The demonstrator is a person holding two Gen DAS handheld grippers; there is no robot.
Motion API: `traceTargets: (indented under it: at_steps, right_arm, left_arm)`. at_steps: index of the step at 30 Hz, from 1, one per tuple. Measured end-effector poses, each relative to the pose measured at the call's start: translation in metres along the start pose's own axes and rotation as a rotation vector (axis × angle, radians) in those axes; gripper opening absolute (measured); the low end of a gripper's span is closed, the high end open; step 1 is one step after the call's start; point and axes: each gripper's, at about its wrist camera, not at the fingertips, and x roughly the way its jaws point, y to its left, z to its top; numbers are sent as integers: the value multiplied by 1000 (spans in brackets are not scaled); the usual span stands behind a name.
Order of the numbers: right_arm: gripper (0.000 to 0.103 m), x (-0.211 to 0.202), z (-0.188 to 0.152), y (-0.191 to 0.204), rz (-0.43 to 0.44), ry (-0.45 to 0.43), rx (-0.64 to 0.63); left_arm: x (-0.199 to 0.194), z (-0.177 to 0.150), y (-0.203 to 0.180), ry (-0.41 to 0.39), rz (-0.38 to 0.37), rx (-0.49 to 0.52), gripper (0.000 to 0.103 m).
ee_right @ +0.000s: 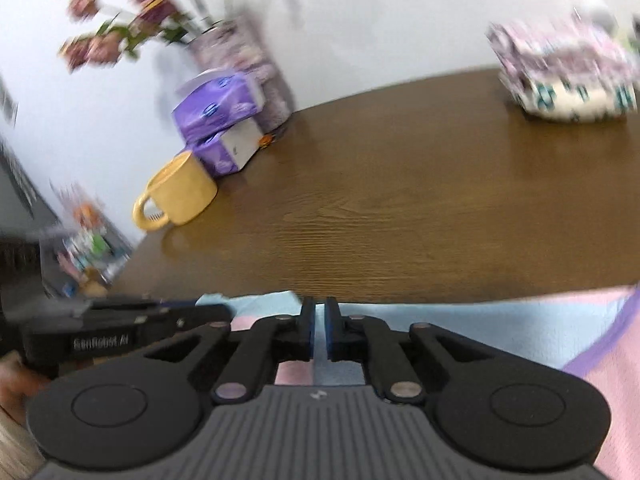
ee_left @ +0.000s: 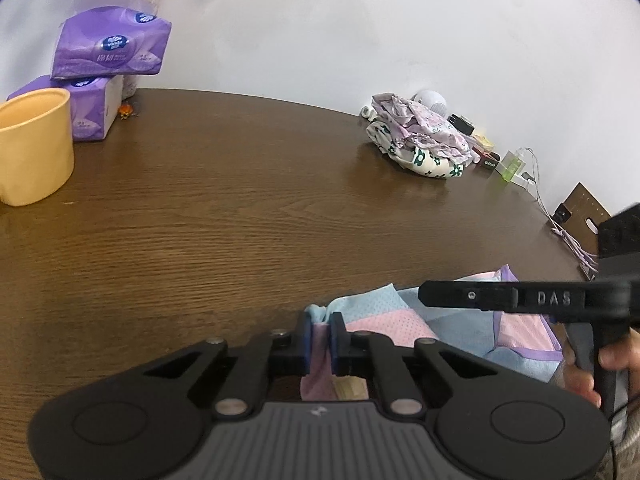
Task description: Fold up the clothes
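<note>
Looking along the left gripper (ee_left: 320, 330), the blue pads are drawn in narrow and pinch a bunched fold of the pastel garment (ee_left: 384, 324), with pink cloth squeezed between them. That garment, in pink, light blue and lilac blocks, lies at the near edge of the brown wooden table (ee_left: 260, 208); its long side runs across the picture toward the right, and the pinched corner points away toward the table's middle. The right gripper (ee_left: 480, 296) reaches in from the right above the cloth as a black bar, with the person's hand (ee_left: 592, 372) on its handle. Far across the table sits a crumpled pile of flowered clothes (ee_left: 420, 140). At the left stand a yellow mug (ee_left: 34, 148) and two stacked purple tissue packs (ee_left: 112, 48).

From the right wrist, blurred, the right gripper (ee_right: 320, 330) has its pads close together with light blue cloth of the pastel garment (ee_right: 480, 332) in the thin gap; whether they press it cannot be told. The garment spreads sideways along the table's near edge, the pink part at right. The left gripper (ee_right: 120, 332) lies at the left.
</note>
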Motion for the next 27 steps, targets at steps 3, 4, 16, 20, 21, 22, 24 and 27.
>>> traceTargets:
  at_steps: [3, 4, 16, 20, 21, 22, 24, 27]
  right_arm:
    - [8, 9, 1, -13, 49, 39, 57]
    - [8, 13, 1, -15, 54, 50, 63]
    - [9, 21, -3, -14, 229, 71, 112]
    - [15, 25, -4, -15, 259, 91, 137]
    - [23, 26, -5, -15, 267, 92, 142]
    - [31, 25, -5, -15, 273, 87, 144]
    - [34, 23, -4, -13, 280, 77, 140]
    - [34, 23, -3, -10, 267, 81, 116]
  left_arm:
    - [0, 1, 0, 0, -11, 3, 9]
    - [-1, 1, 0, 0, -17, 2, 9]
    - [-1, 2, 0, 7, -29, 2, 9]
    - [0, 2, 1, 12, -28, 0, 10]
    - [1, 3, 2, 13, -28, -1, 10]
    - [1, 3, 2, 13, -29, -3, 10]
    - [1, 3, 2, 14, -29, -4, 10]
    - [1, 3, 1, 13, -27, 1, 10]
